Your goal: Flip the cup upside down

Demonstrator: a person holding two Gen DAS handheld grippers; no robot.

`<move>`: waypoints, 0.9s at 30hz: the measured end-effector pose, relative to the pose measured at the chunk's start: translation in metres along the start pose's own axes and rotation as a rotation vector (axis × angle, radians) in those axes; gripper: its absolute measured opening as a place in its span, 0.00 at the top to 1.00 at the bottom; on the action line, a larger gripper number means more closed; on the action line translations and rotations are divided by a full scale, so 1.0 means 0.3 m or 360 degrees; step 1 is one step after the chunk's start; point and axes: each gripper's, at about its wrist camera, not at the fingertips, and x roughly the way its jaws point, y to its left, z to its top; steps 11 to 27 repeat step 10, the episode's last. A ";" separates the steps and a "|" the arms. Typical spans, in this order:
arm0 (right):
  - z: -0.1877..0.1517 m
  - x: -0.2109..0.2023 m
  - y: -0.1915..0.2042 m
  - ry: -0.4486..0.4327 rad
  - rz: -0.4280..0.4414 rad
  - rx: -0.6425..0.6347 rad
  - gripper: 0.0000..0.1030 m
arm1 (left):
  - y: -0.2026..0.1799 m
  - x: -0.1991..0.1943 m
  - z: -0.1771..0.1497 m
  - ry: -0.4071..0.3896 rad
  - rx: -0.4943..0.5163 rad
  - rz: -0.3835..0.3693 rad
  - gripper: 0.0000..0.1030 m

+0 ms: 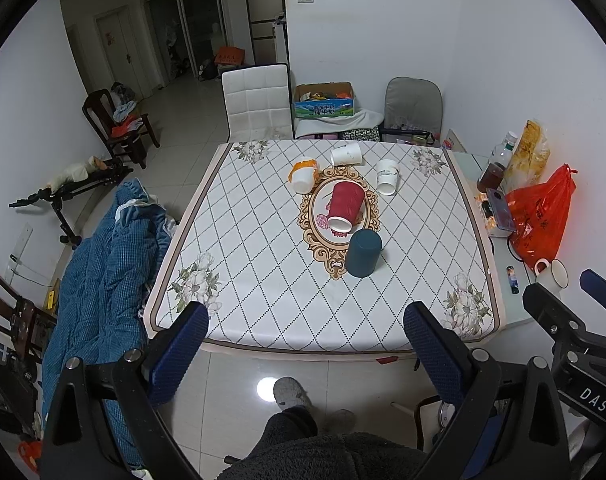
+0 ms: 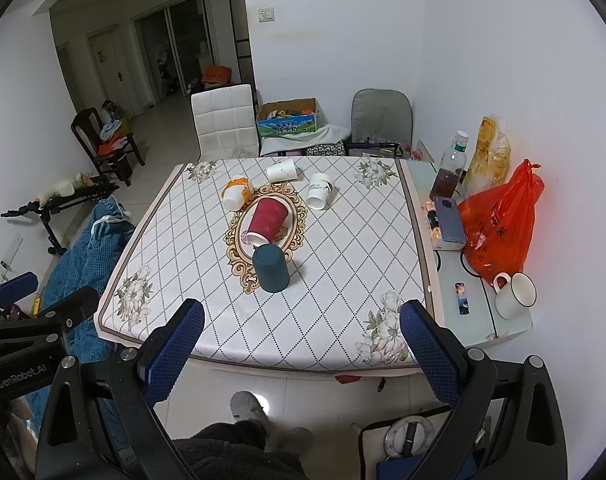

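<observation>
Several cups sit on the white diamond-patterned table (image 1: 263,264) (image 2: 343,248). A dark teal cup (image 1: 363,253) (image 2: 270,268) stands upside down near the middle. A red ribbed cup (image 1: 344,207) (image 2: 266,217) lies on its side behind it. An orange-and-white cup (image 1: 304,176) (image 2: 235,193) and two white cups (image 1: 346,155) (image 1: 387,176) (image 2: 281,170) (image 2: 319,191) lie on their sides farther back. My left gripper (image 1: 307,322) is open and empty, held back over the table's near edge. My right gripper (image 2: 303,320) is likewise open and empty.
A side table at the right holds an orange plastic bag (image 2: 499,224), a bottle (image 2: 449,172), a phone (image 2: 449,220) and a white mug (image 2: 515,294). Chairs (image 1: 259,104) and a cardboard box (image 1: 323,100) stand behind the table. A blue blanket (image 1: 103,272) lies at the left.
</observation>
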 end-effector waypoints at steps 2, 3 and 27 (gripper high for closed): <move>0.002 0.000 0.000 0.0001 0.0001 0.0003 0.03 | -0.001 0.002 -0.003 -0.0001 0.0002 0.0002 0.03; 0.001 0.000 0.000 0.0000 0.0001 0.0004 0.03 | -0.001 0.001 -0.001 -0.0002 0.0002 0.0001 0.03; 0.001 0.002 0.000 -0.0002 -0.0004 0.0004 0.03 | 0.014 -0.012 -0.009 -0.0013 0.0020 -0.0008 0.03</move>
